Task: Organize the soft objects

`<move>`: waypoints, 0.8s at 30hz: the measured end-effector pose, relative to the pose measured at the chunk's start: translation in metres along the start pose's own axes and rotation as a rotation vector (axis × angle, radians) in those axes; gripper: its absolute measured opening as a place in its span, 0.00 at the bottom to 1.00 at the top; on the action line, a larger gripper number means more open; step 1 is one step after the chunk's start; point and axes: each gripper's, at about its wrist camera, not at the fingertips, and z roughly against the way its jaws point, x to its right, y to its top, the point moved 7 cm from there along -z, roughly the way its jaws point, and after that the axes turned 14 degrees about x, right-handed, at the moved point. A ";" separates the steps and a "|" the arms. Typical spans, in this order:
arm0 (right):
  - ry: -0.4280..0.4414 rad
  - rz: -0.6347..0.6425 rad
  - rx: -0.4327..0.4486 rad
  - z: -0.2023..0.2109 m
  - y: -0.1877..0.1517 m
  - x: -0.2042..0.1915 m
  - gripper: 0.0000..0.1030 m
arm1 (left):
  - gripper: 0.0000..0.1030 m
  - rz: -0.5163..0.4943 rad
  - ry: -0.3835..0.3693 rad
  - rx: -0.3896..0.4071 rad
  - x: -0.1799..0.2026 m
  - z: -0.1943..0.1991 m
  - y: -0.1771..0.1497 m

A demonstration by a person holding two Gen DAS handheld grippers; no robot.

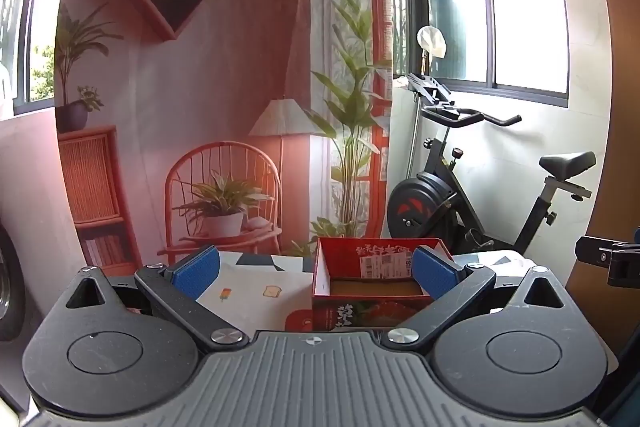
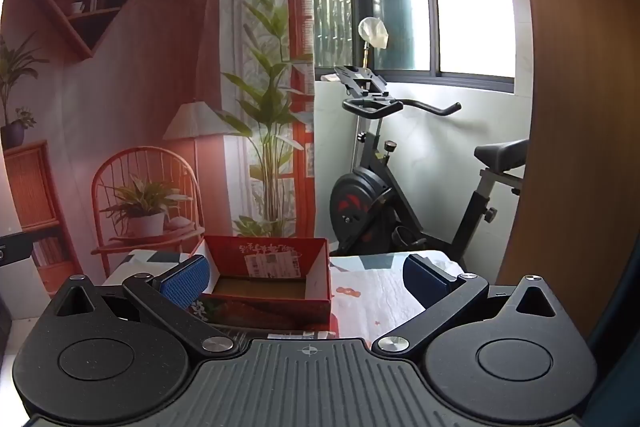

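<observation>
An open red cardboard box with a brown bottom and a white label stands on a table with a patterned cloth. It looks empty inside. My left gripper is open wide just in front of it, blue pads apart, the right pad overlapping the box's right wall. In the right wrist view the same box sits ahead and left, and my right gripper is open with nothing between its fingers. No soft object shows in either view. Part of the right gripper shows at the left view's right edge.
A printed backdrop of a room hangs behind the table. An exercise bike stands at the back right under a window. A brown panel rises on the right. The cloth lies bare right of the box.
</observation>
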 end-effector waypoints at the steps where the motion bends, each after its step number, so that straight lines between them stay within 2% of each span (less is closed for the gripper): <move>1: 0.001 0.000 -0.001 0.000 0.000 0.000 1.00 | 1.00 -0.001 0.000 -0.002 0.001 0.001 0.000; 2: 0.000 -0.001 -0.001 0.000 0.000 0.000 1.00 | 1.00 0.010 0.007 -0.022 -0.001 -0.002 -0.001; 9: -0.002 0.003 -0.001 0.000 0.000 0.000 1.00 | 1.00 0.019 -0.014 -0.025 0.002 0.006 0.001; 10: -0.001 0.004 0.000 0.000 0.000 0.000 1.00 | 1.00 0.029 -0.016 -0.042 0.000 -0.003 -0.003; 24: -0.001 0.003 0.002 0.001 0.001 0.000 1.00 | 1.00 0.029 -0.014 -0.037 0.000 -0.004 -0.003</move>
